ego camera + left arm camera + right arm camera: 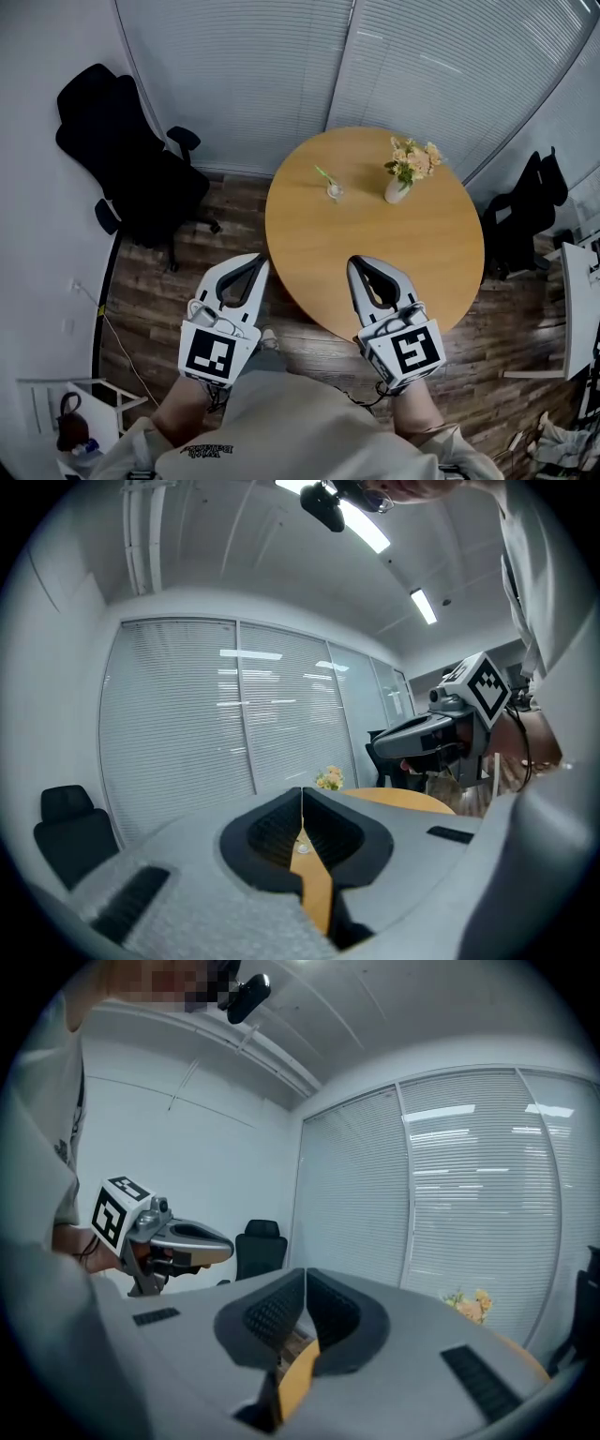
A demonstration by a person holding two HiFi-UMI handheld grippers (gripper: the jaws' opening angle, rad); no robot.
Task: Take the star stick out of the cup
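The star stick [323, 174] stands in the cup [334, 192] on the far-left part of the round wooden bench [441, 272]. It leans out over the rim, to the left and away from the person. The step in hand looks like the reach, since neither gripper is near the stick. To do it well, I judge that one gripper should open its jaws on the way in. It should meet the stick above the rim, where it stands free of the cup, and close across the shaft. The pull should then follow the stick's lean rather than go straight up, so the shaft does not lever the light cup over. The other gripper could steady the cup at its wall.

The stick reads as a thin pale-green shaft with a slightly wider green top. It is too small here to make out the star shape. The cup is small and clear, and nothing else shows inside it.

To the right on the bench, near the cup but apart from it, is a white vase of peach flowers [403, 173]. The left gripper [253, 265] hovers off the bench's near-left edge, over the wood floor [169, 281]. The right gripper [362, 269] hovers over the near edge. In each gripper view the jaws are pressed together with nothing between them. A black office chair [122, 159] stands at the left by the blinds [262, 75].
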